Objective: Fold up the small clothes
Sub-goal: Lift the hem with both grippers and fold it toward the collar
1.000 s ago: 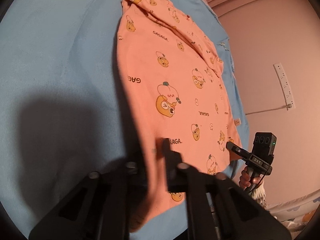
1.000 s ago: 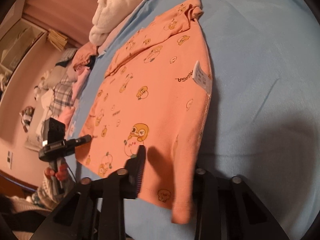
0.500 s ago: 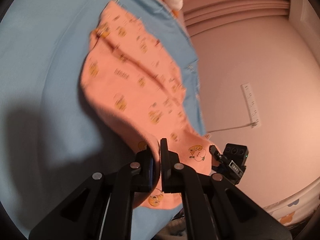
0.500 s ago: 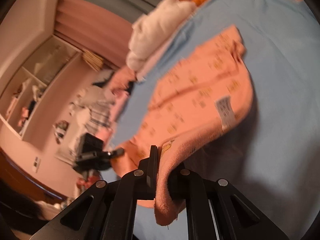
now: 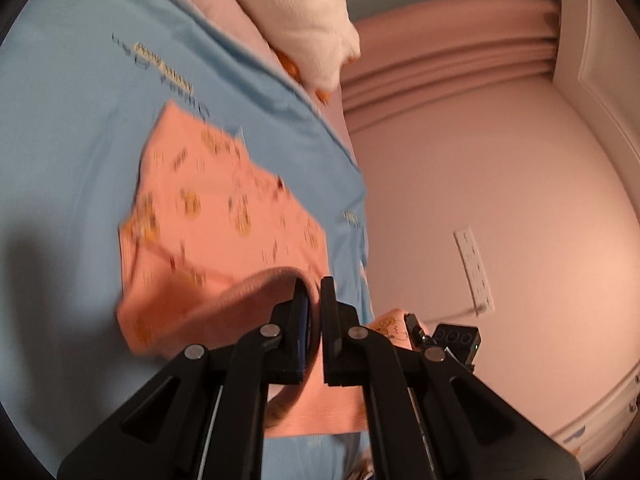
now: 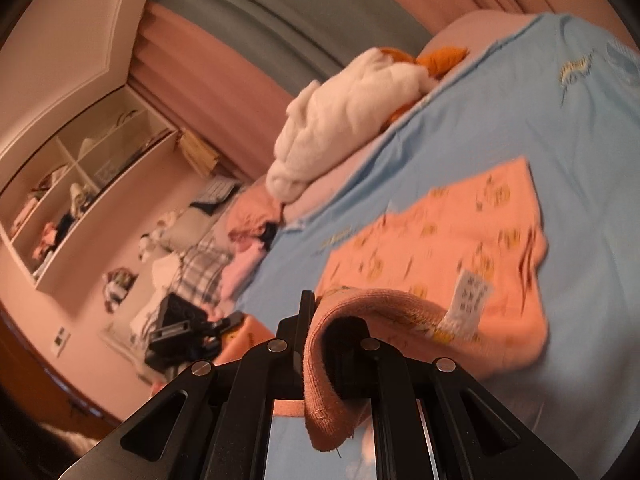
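Note:
A small orange garment [image 5: 224, 216] printed with cartoon figures lies on a blue sheet [image 5: 72, 128]. Its near hem is lifted off the sheet and curls back over the rest. My left gripper [image 5: 313, 286] is shut on one corner of that hem. My right gripper [image 6: 320, 304] is shut on the other corner, and the cloth drapes over its right finger. A white care label [image 6: 468, 300] hangs from the raised edge of the garment [image 6: 448, 232]. Each wrist view shows the other gripper [image 5: 452, 340] [image 6: 188, 328] off to the side, level with the hem.
A white fluffy bundle [image 6: 352, 116] with something orange lies at the far end of the bed. More clothes [image 6: 208, 248] are heaped beside the bed, below wall shelves [image 6: 68, 184]. A power strip [image 5: 474, 268] hangs on the pink wall past the bed's edge.
Both grippers closed on the near hem and rose with it, carrying it toward the far end. The garment, flat a second ago, now folds over itself, and both views tilt up.

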